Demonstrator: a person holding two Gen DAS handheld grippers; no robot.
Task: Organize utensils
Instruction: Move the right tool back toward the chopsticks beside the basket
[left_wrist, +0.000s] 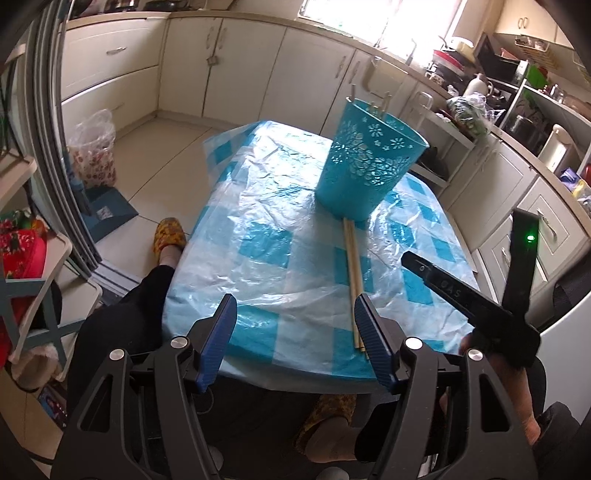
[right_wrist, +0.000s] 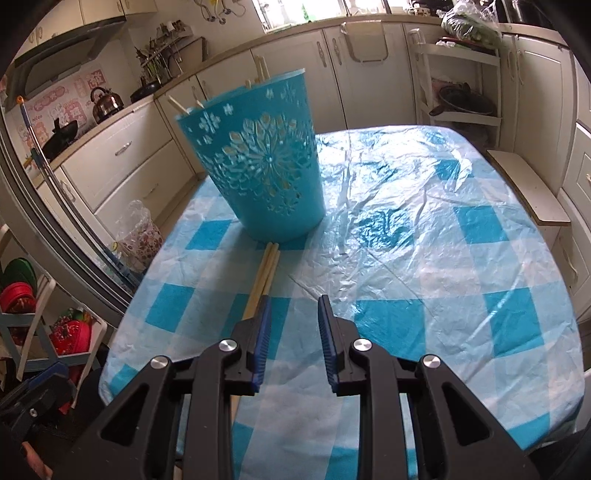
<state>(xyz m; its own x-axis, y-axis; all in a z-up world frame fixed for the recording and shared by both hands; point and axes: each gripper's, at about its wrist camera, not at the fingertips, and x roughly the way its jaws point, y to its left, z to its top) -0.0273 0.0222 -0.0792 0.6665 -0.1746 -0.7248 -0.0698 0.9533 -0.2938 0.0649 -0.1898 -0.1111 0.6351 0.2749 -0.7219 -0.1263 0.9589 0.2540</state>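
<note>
A: Where are the chopsticks (left_wrist: 354, 280)?

B: On the bench (left_wrist: 266, 236), running lengthwise from your teal holder (left_wrist: 369, 162) toward you, beside your left tongs' (left_wrist: 295, 332) right pad; those gape wide, empty.

A: Right tongs (right_wrist: 294, 334)?

B: Narrow, empty, chopsticks just left.

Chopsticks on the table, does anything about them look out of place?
Yes. One pair of chopsticks lies loose on the tablecloth, far ends touching the base of the blue holder, while other chopsticks already stand inside it.

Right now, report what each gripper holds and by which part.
Nothing. The left gripper and right gripper are both open and empty; the chopsticks lie loose on the table.
</note>
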